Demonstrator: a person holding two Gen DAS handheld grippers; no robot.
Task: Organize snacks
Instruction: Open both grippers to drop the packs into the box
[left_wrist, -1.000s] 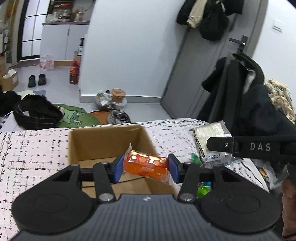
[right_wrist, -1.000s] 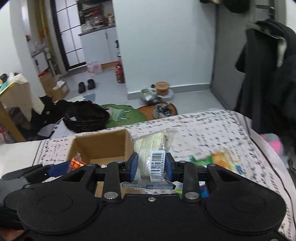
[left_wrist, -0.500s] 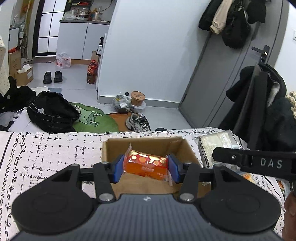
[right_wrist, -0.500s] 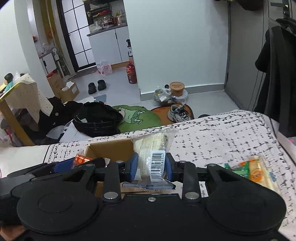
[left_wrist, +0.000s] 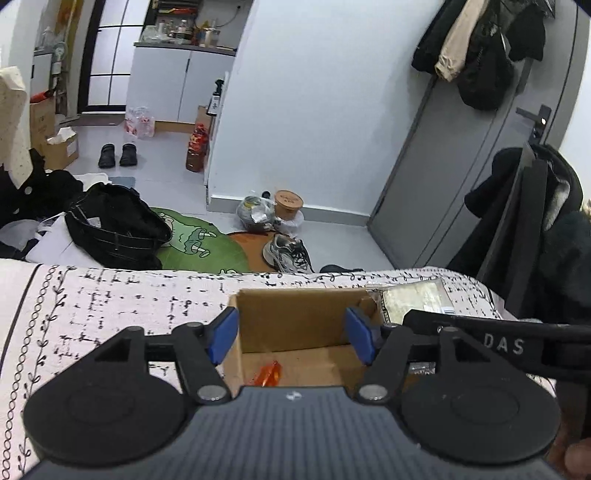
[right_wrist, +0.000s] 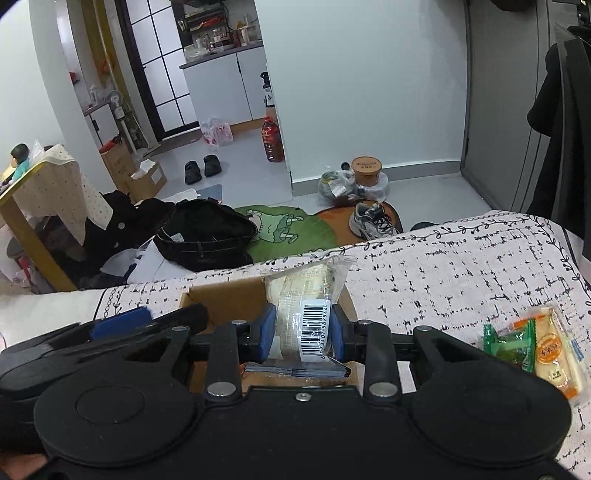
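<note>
In the left wrist view, the left tool (left_wrist: 291, 334) is held above an open cardboard box (left_wrist: 295, 314) that stands on a patterned cloth (left_wrist: 110, 295); whether a table or a bed lies under the cloth cannot be told. The jaws of this tool are opening, and nothing is seen between the blue pads (left_wrist: 223, 334). An orange snack packet (left_wrist: 267, 373) lies on the floor of the box, below the gap, partly hidden by the tool's body. At the right edge of the box, a pale wrapped snack (left_wrist: 417, 299) is seen, with the black finger of the right tool (left_wrist: 498, 339) crossing in front of it.

In the right wrist view, the right tool (right_wrist: 303, 332) is clamped on the pale wrapped snack (right_wrist: 306, 295), which stands upright between the pads with a barcode label facing the camera. It is held over the right part of the cardboard box (right_wrist: 221, 295). The left tool (right_wrist: 122, 319) is seen at the left, over the box. On the cloth (right_wrist: 461, 266), well apart to the right, a green packet (right_wrist: 511, 345) and a yellow-orange packet (right_wrist: 556, 350) lie touching each other.
</note>
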